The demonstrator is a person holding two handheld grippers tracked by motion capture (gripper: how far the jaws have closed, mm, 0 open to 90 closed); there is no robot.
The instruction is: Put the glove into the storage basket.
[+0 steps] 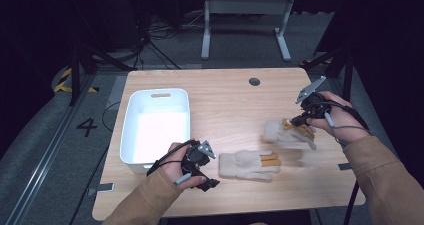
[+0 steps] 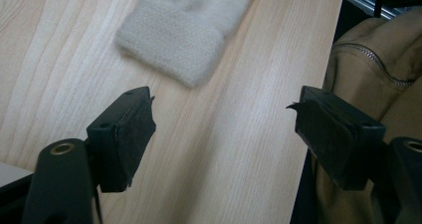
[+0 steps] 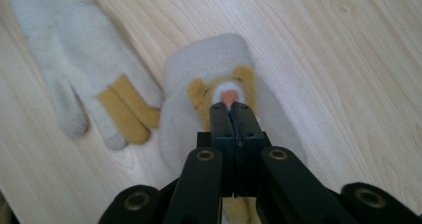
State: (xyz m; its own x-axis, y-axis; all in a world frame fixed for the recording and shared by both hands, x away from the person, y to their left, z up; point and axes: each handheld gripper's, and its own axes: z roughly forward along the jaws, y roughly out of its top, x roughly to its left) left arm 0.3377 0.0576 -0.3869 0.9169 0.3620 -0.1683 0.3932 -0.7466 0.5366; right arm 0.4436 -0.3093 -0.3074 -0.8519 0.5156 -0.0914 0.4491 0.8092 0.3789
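A cream knitted glove (image 1: 248, 164) with two mustard fingers lies flat near the table's front, also seen in the right gripper view (image 3: 84, 84). Its cuff (image 2: 171, 50) lies just ahead of my left gripper (image 2: 221, 104), which stands open with bare wood between its jaws. In the high view the left gripper (image 1: 210, 167) rests left of that cuff. A second cream glove (image 1: 280, 132) with a mustard animal face hangs above the table on the right. My right gripper (image 1: 296, 121) is shut on it. Up close, the right gripper (image 3: 231, 107) pinches this glove (image 3: 214, 69) by the face.
A white plastic bin (image 1: 131, 135) stands on the wooden table (image 1: 225, 95) at the left, beside my left hand. A round cable hole (image 1: 254, 81) sits near the far edge. Beyond the table are a desk frame and cables on the floor.
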